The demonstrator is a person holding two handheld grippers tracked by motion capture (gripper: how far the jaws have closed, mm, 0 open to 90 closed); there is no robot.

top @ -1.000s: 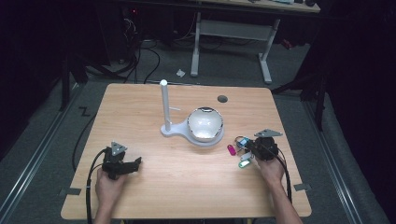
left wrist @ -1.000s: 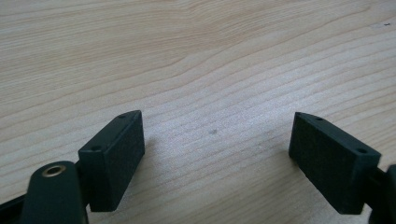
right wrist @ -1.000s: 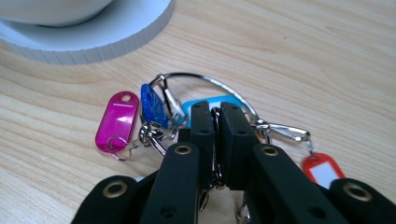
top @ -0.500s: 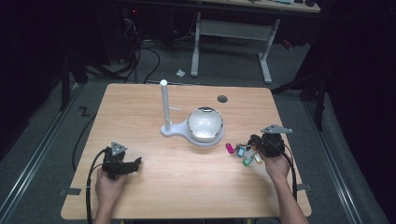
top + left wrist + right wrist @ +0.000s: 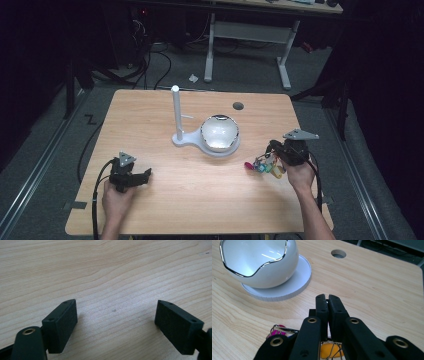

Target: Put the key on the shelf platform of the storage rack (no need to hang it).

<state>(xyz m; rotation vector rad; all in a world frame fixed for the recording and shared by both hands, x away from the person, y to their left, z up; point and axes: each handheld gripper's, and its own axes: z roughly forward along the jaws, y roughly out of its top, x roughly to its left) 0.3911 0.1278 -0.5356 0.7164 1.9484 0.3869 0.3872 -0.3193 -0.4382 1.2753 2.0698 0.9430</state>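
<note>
Just beside the keys point(image 5: 261, 165) stands a white bowl point(image 5: 219, 133).

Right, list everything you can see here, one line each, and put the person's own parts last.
table: one, light wood, with a round hole near its far edge.
stand: one, white upright post on a flat white base, centre of the table.
bowl: one, white with a wavy silver rim, sitting on the stand's round plate.
bunch of keys: one, pink, yellow and green tags, at the right gripper's jaws.
desk: one, white legs, on the floor beyond the table.
left gripper: black, jaws wide apart over bare wood, near left.
right gripper: black, jaws closed on the key ring.
hands: two, one behind each gripper.
</note>
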